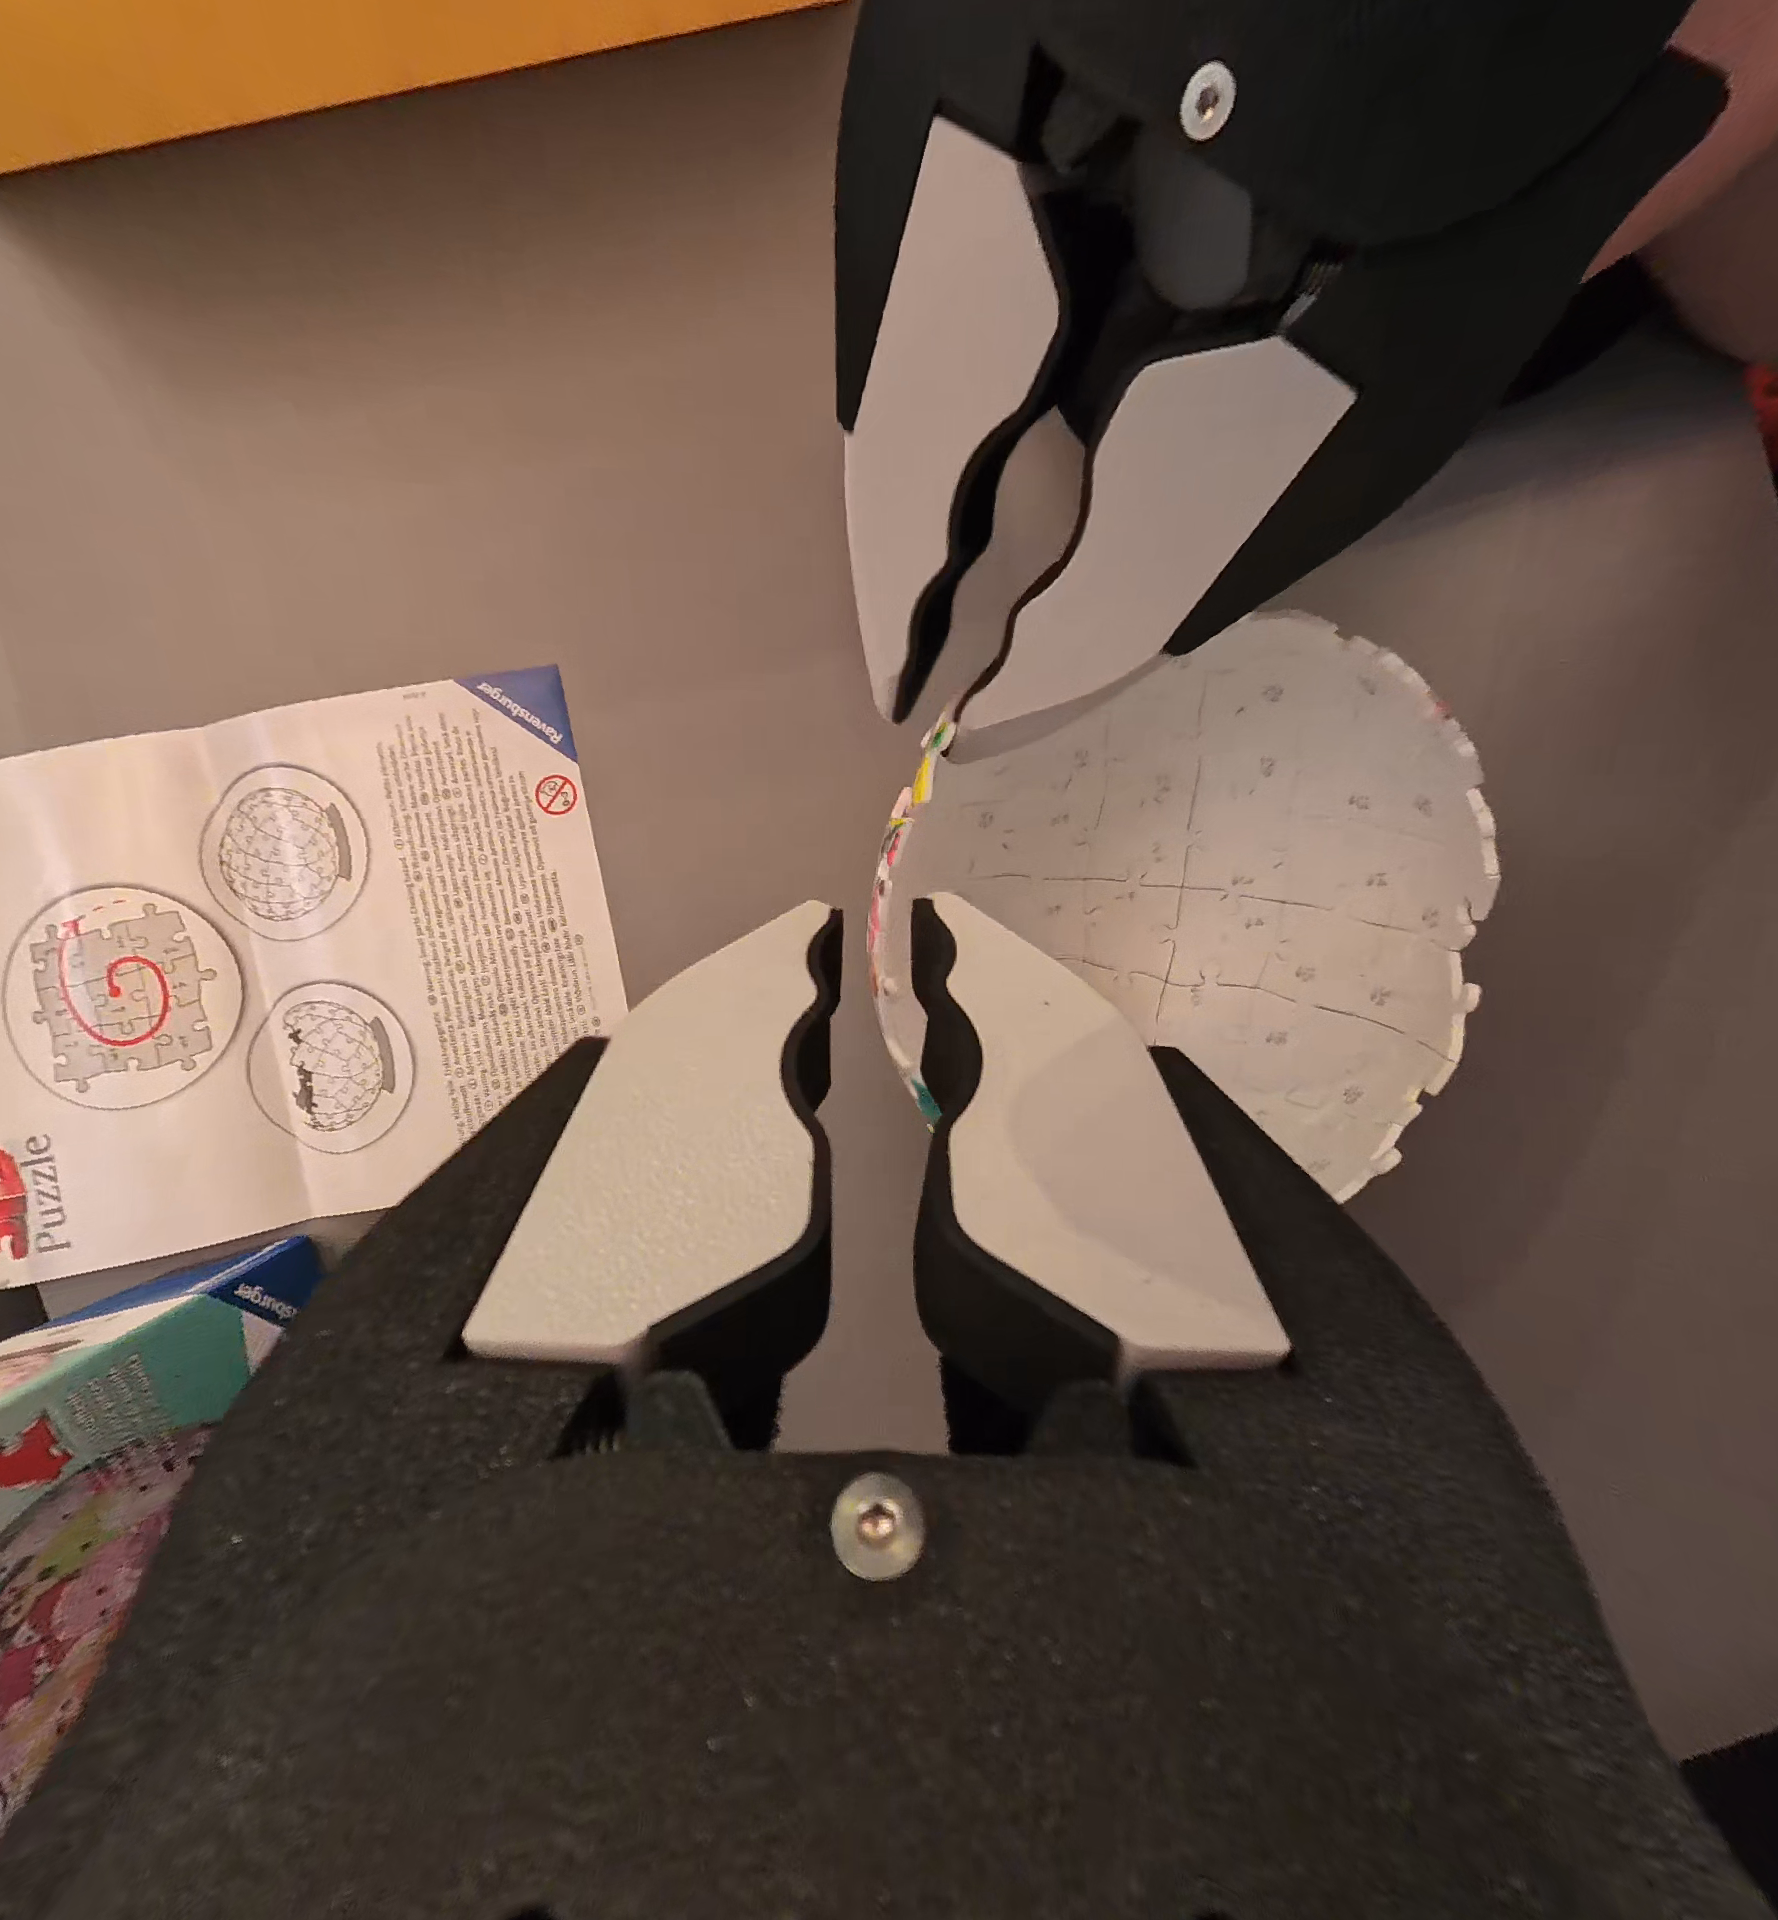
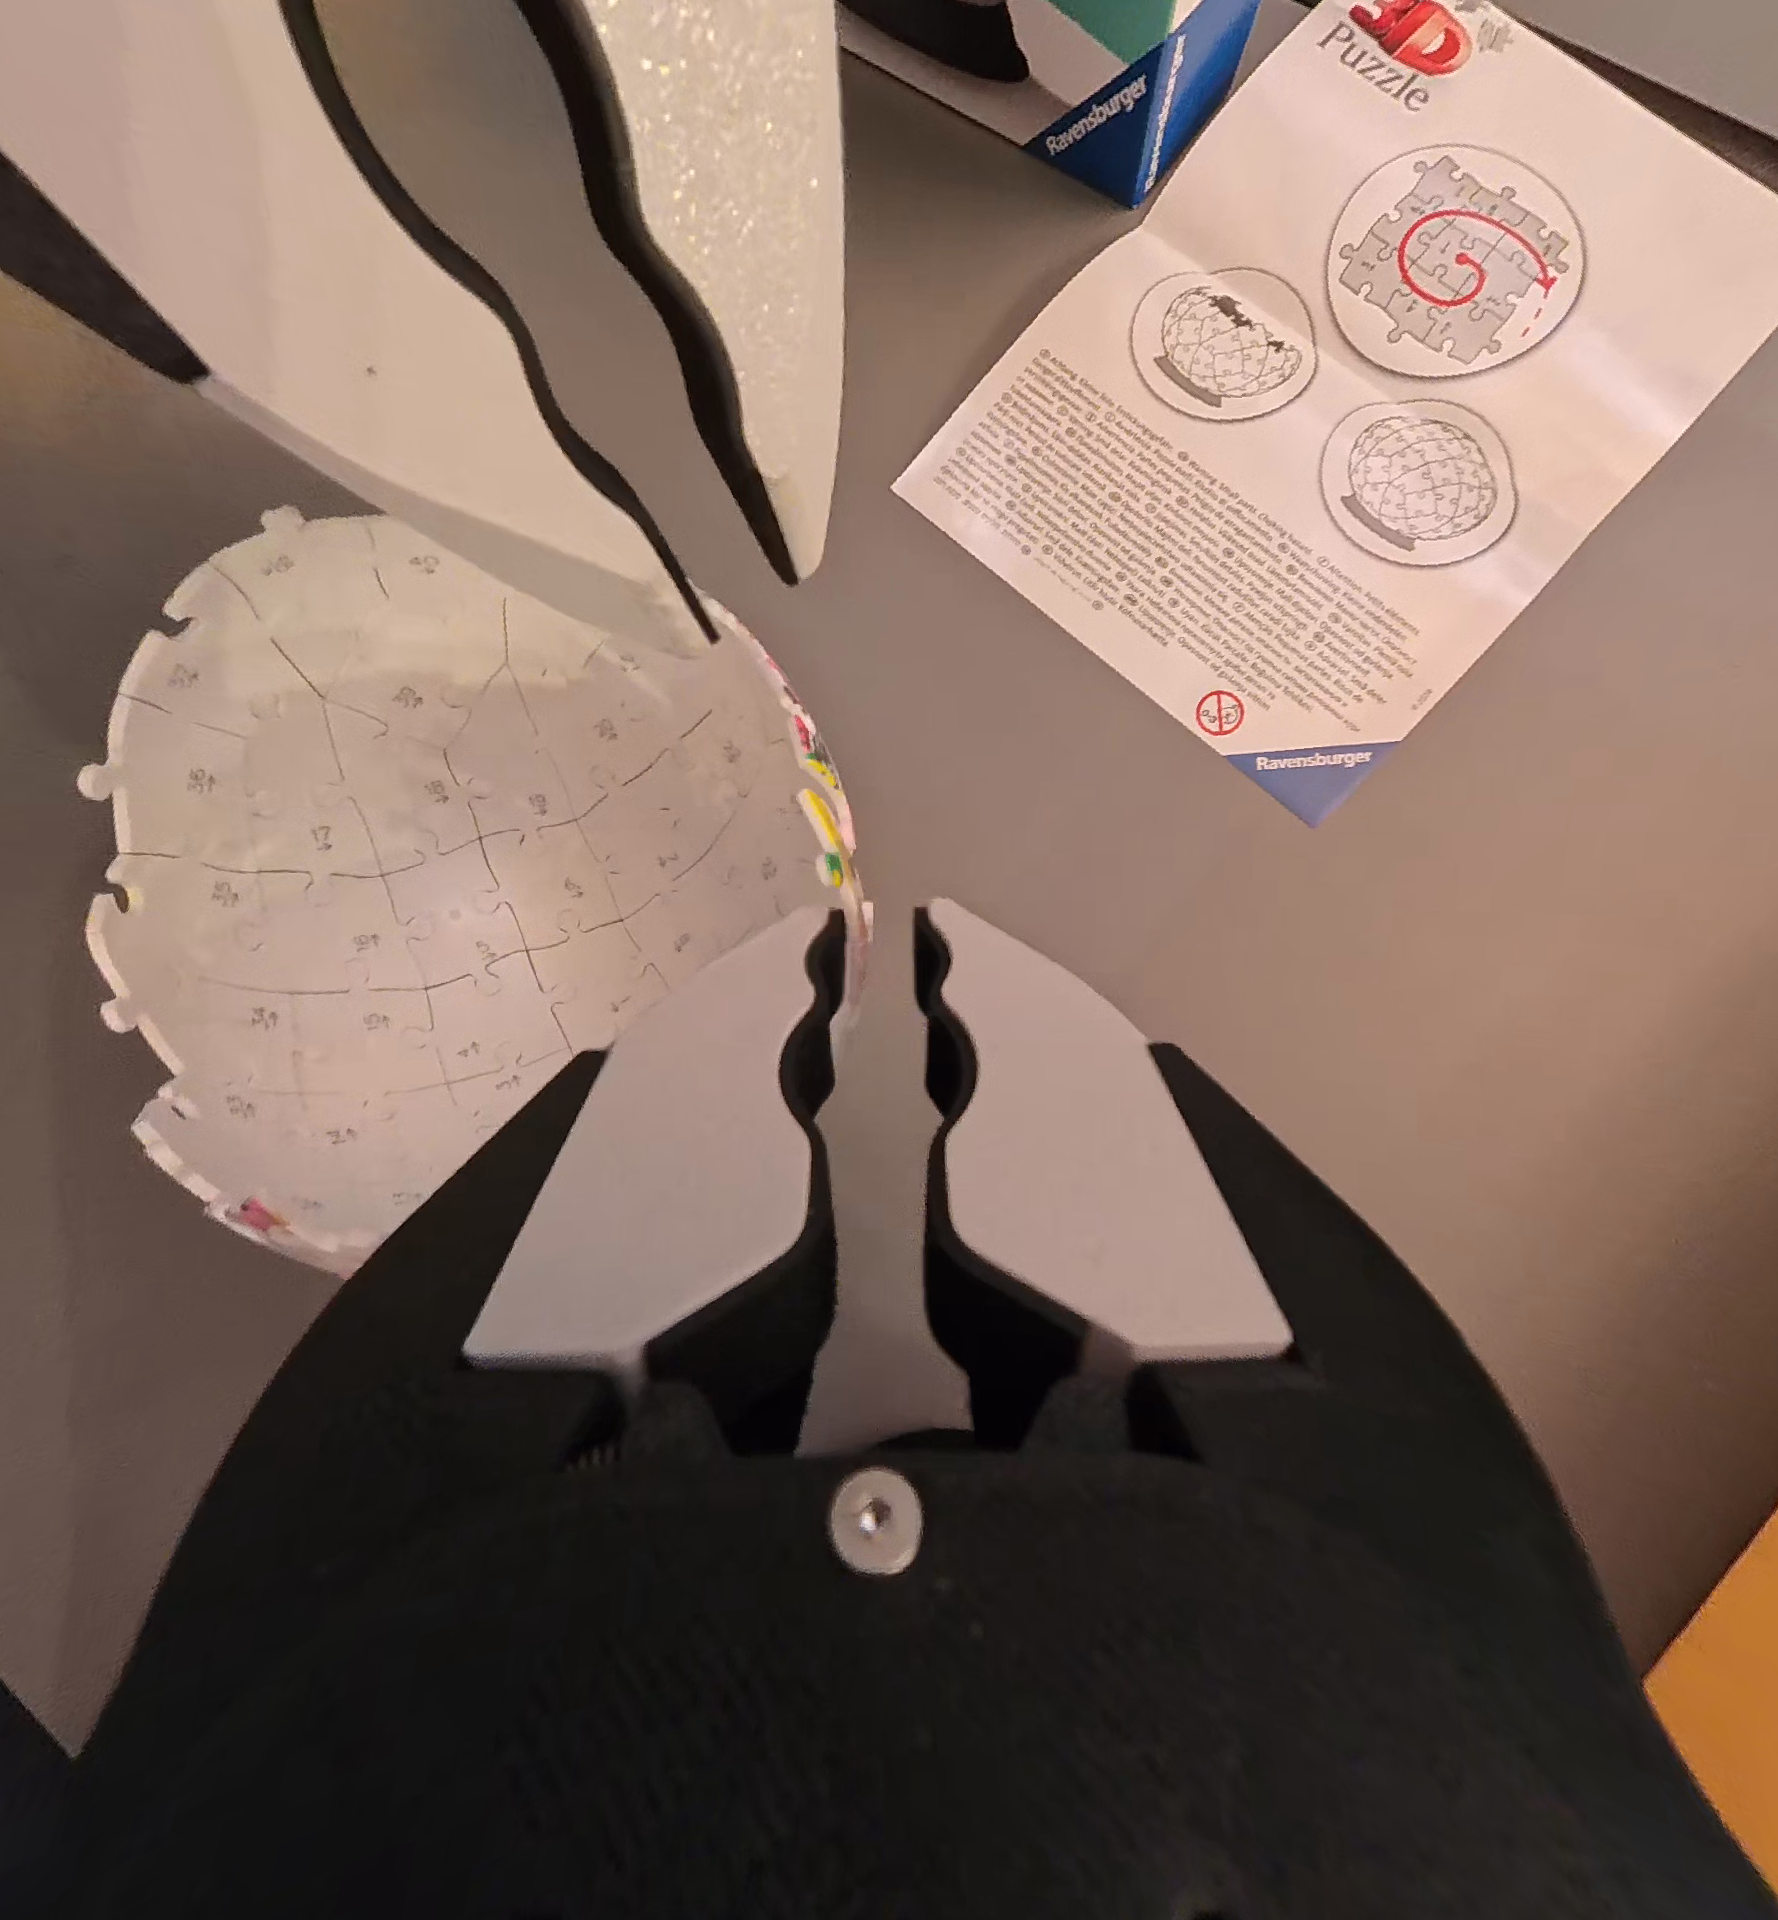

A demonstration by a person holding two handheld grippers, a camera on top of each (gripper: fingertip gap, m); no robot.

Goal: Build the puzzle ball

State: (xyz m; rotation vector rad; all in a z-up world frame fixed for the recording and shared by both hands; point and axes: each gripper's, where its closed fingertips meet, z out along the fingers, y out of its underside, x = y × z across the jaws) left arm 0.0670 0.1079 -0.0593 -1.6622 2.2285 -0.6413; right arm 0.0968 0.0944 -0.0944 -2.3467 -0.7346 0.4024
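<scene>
1. Black-lined jaws of your left gripper (image 1: 874,914) are standing narrowly apart and straddling the near rim of the half-built puzzle ball (image 1: 1228,883) without pinching it (grey is showing in the gap).
2. Your right gripper (image 2: 880,914) is meeting the same rim from the opposite side, jaws equally narrow and unclamped.
3. That shell is sitting on the grey table (image 1: 449,468), with its white hollow facing up.
4. Squeezing the thin rim hard, or pulling the grippers against each other, is risking popped seams. A one-sided lift is probably going to tip the shell.
5. Small printed numbers are showing inside the pieces.
6. Farther off, the folded leaflet (image 1: 272,956) and the blue-and-teal box (image 1: 116,1382) are carrying a brand mark, diagrams and fine print.
</scene>
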